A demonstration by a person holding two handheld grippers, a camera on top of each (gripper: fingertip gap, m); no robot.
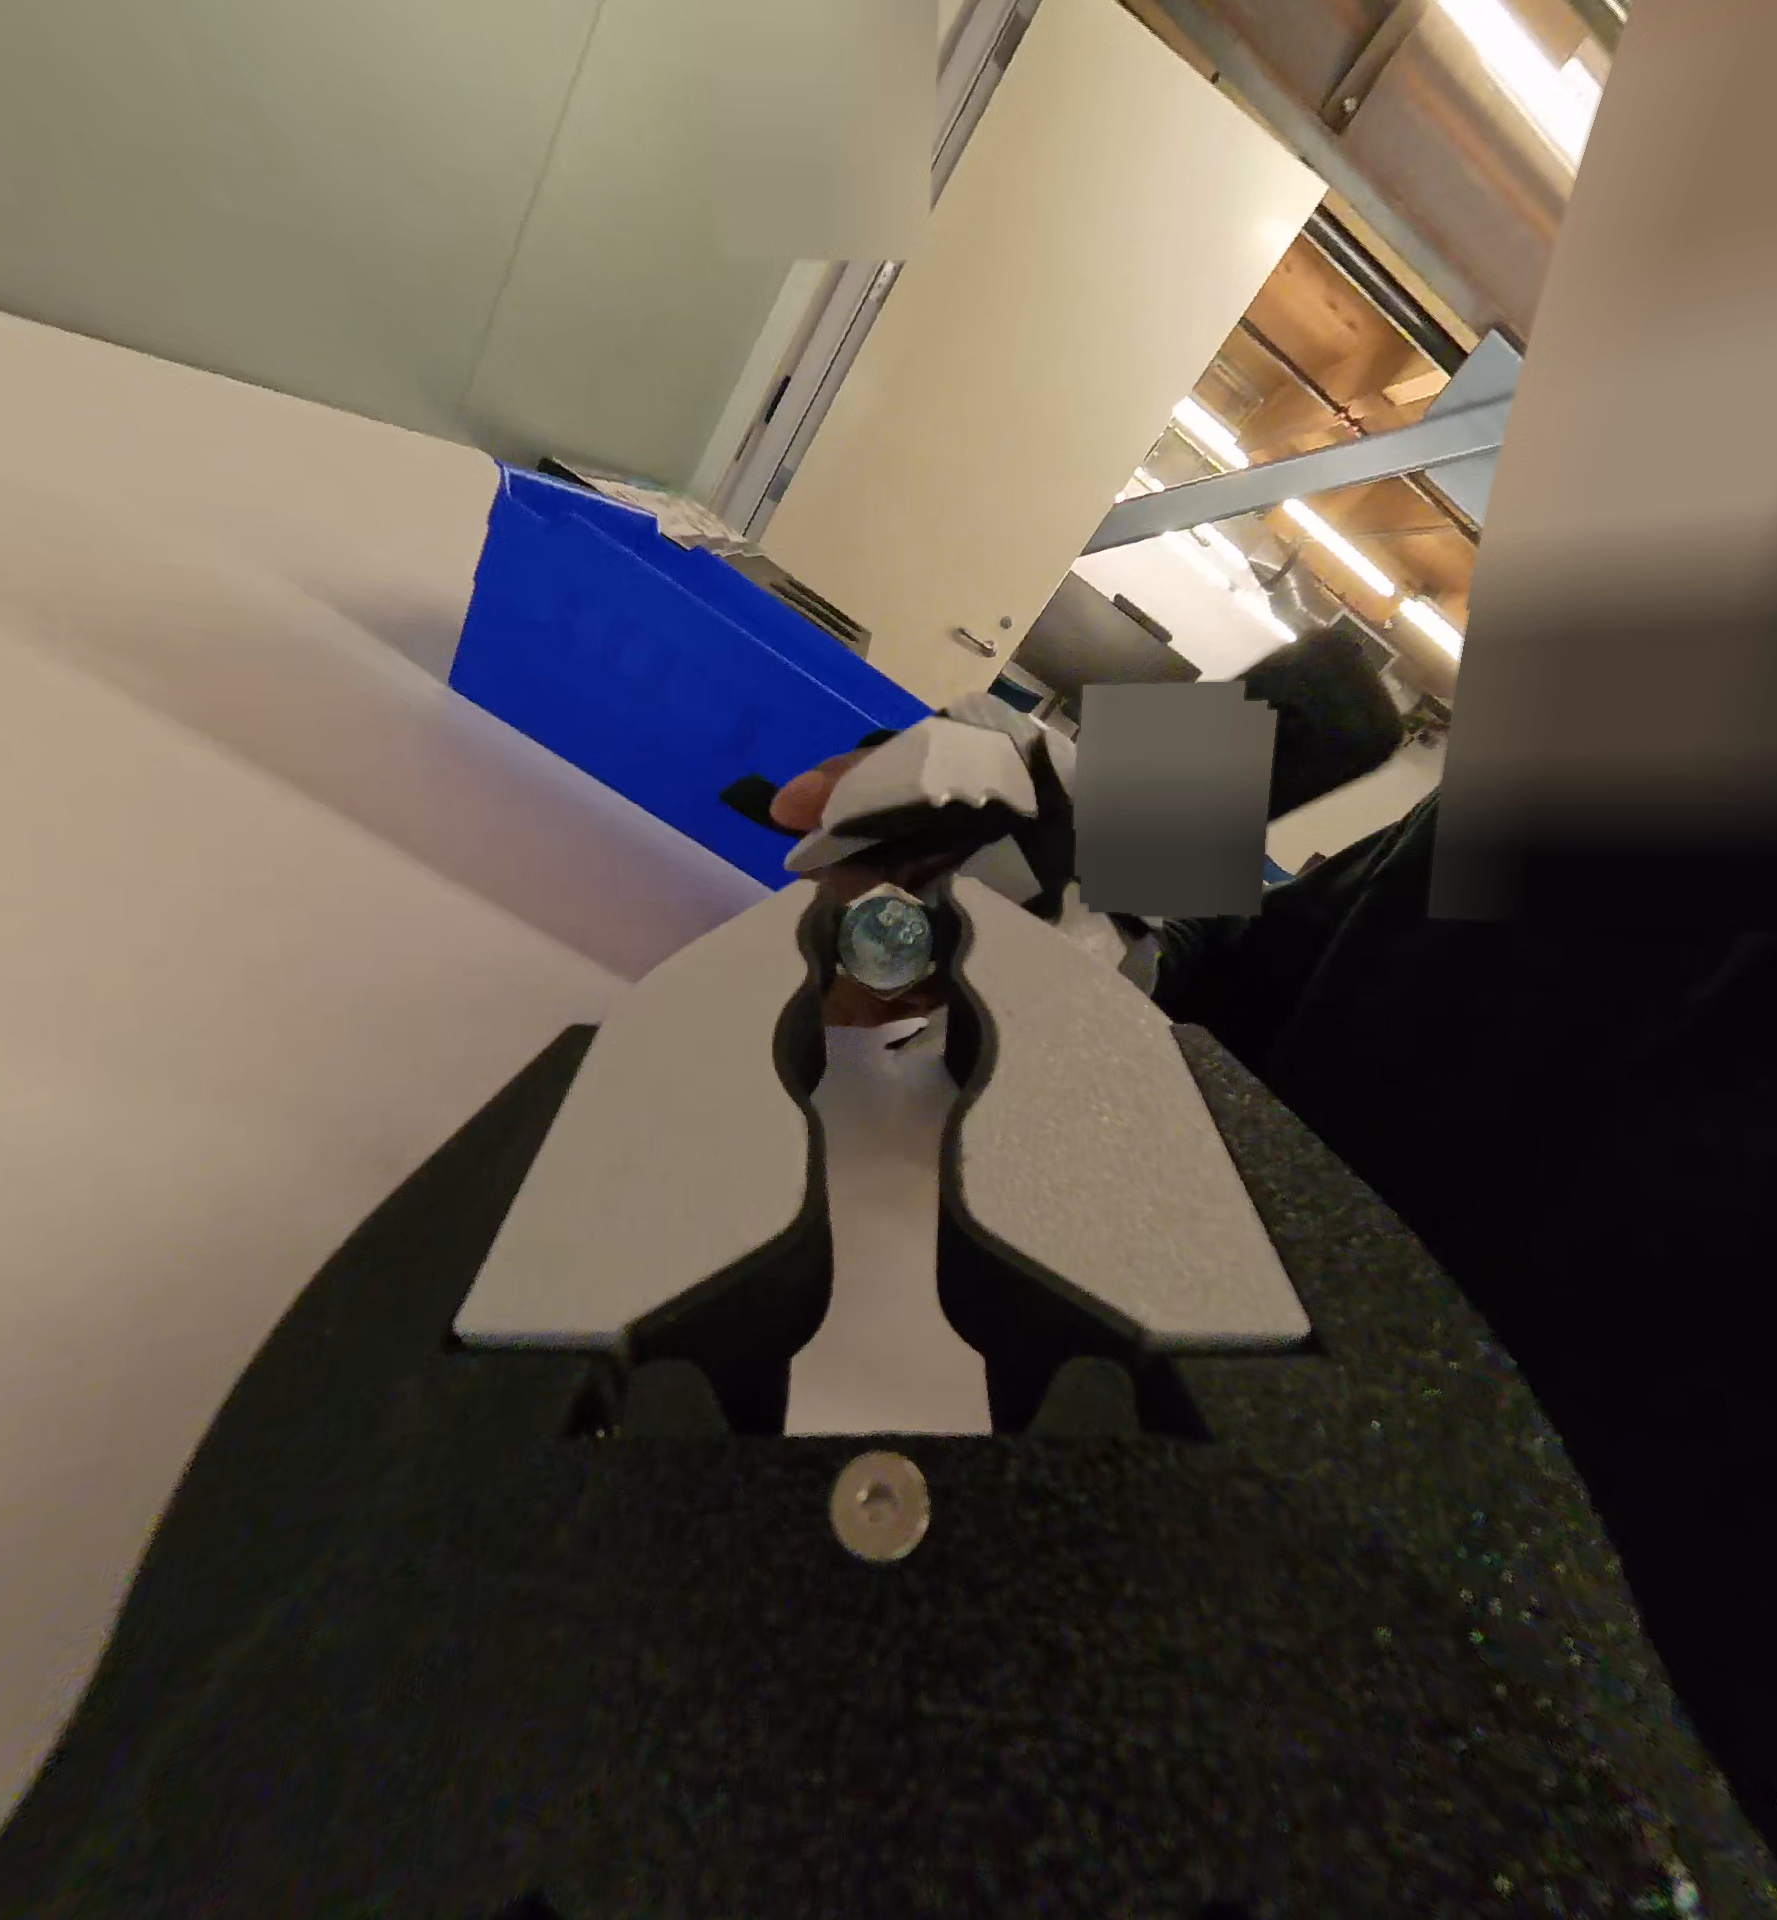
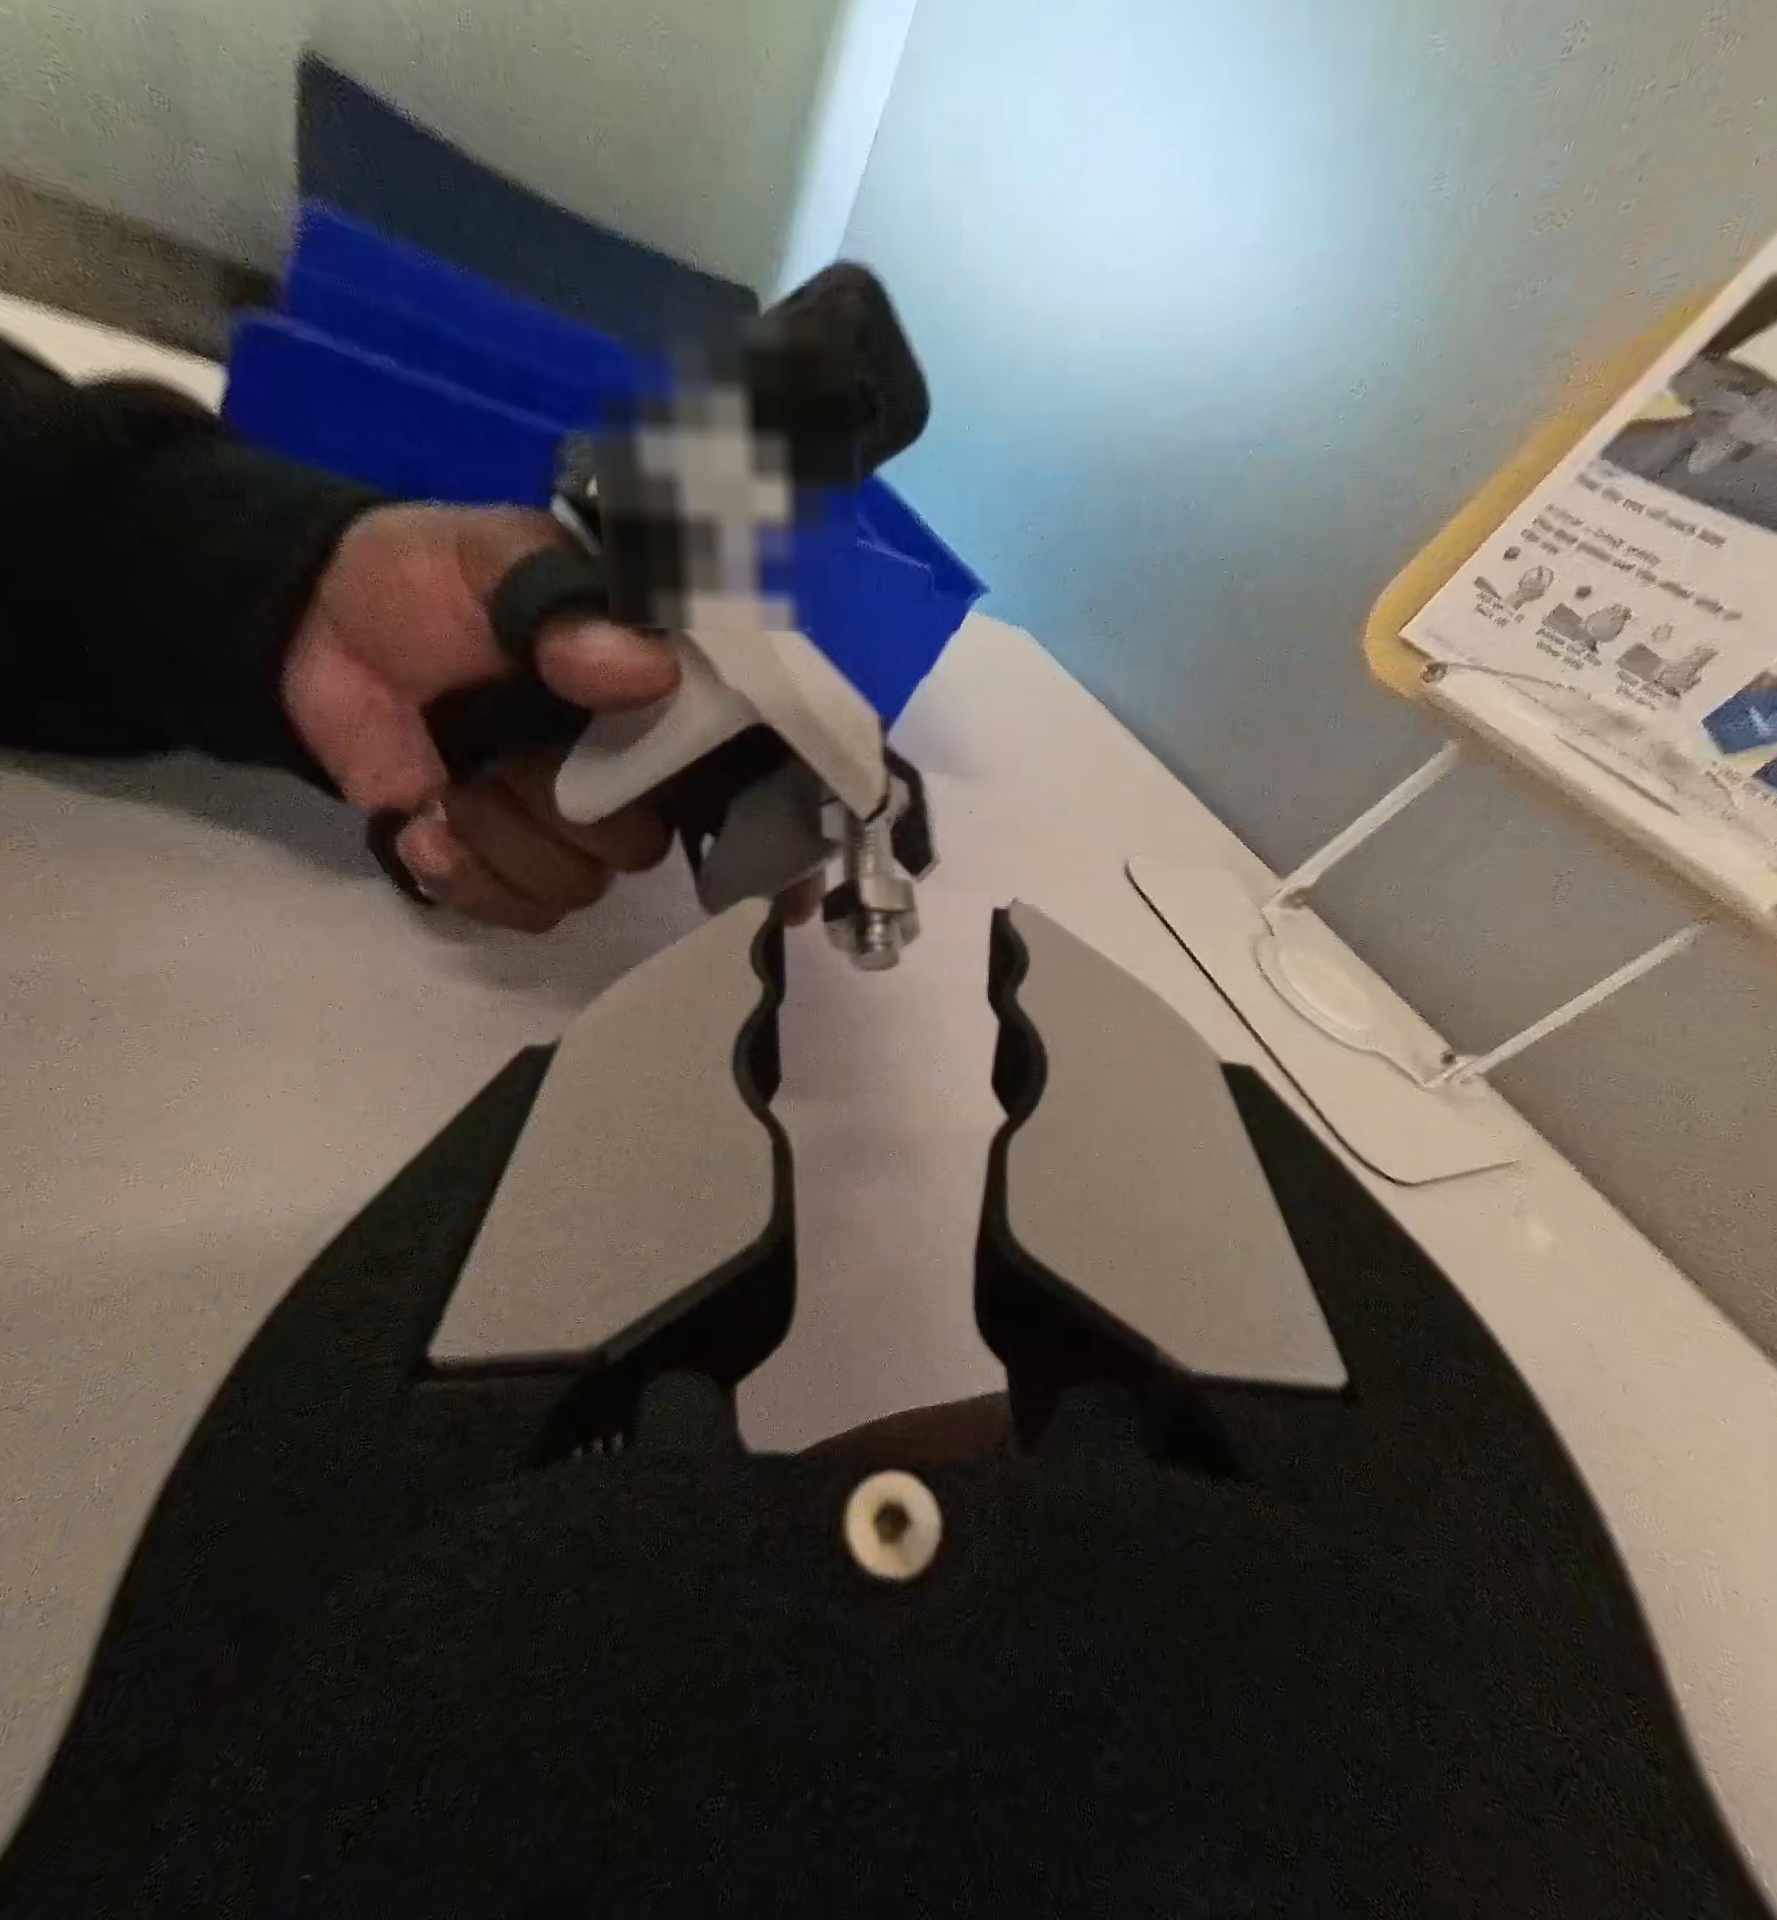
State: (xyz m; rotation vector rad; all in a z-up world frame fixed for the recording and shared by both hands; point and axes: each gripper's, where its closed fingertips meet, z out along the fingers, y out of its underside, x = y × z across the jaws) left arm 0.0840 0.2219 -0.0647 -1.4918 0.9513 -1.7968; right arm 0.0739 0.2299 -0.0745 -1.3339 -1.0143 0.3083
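My left gripper (image 1: 884, 935) is shut on a silver hex bolt (image 1: 884, 940), with both pads pressed against the bolt's head end. In the right wrist view the left gripper (image 2: 863, 821), held by a hand (image 2: 427, 707), holds the bolt (image 2: 863, 862) pointing down towards the camera. A silver nut (image 2: 871, 914) sits near the bolt's threaded tip. My right gripper (image 2: 889, 925) is open. Its fingertips (image 2: 1009, 935) stand on either side of the nut with a gap and do not touch it. The right gripper also shows in the left wrist view (image 1: 925, 790), just beyond the bolt.
A blue bin (image 1: 655, 665) stands on the white table (image 1: 188, 831) behind the grippers; it also shows in the right wrist view (image 2: 427, 416). A printed sheet on a yellow board with a wire stand (image 2: 1642, 582) is at the table's right edge. A dark sleeve (image 2: 84, 540) crosses the left.
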